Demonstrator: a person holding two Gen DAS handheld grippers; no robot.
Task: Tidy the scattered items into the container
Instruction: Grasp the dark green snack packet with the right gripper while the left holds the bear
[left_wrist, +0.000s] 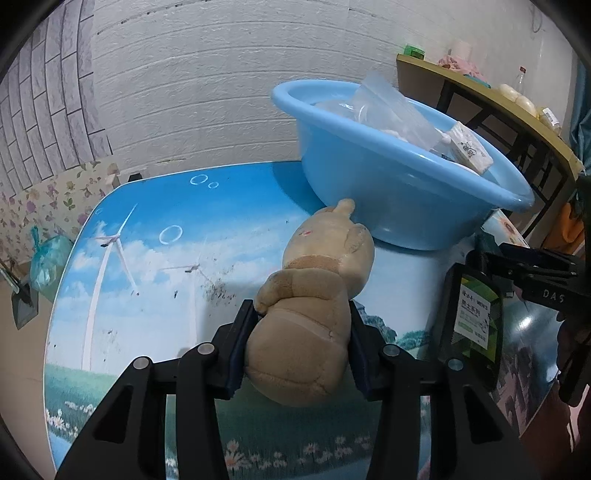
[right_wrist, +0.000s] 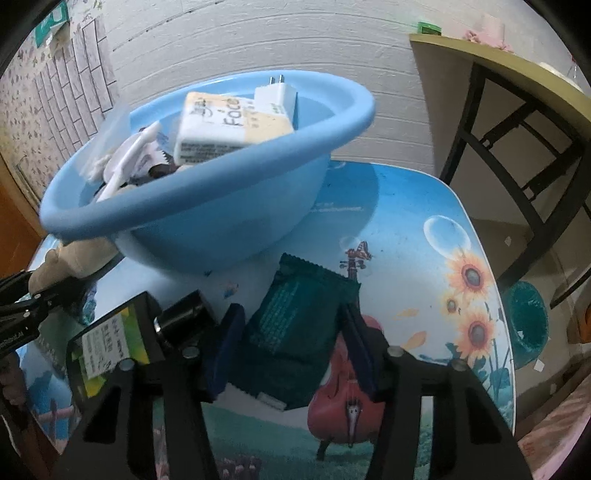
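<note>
Tan plush bear (left_wrist: 314, 314) beside part-filled blue basin (left_wrist: 388, 192); teal packet (right_wrist: 295, 332) flat

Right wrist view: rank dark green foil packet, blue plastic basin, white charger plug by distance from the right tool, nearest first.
1. Dark green foil packet: between the right tool's pads, on the table.
2. Blue plastic basin: just beyond the packet, left of centre.
3. White charger plug: inside the basin, at its far rim.

The white and yellow box (right_wrist: 229, 127) lying in the blue basin (right_wrist: 207, 192) reads "Face" in black handwriting-style letters. The dark bottle (left_wrist: 474, 328) beside the basin carries a label with "MEN'S". The right hand-held gripper (left_wrist: 517, 280) shows "DAS".
</note>
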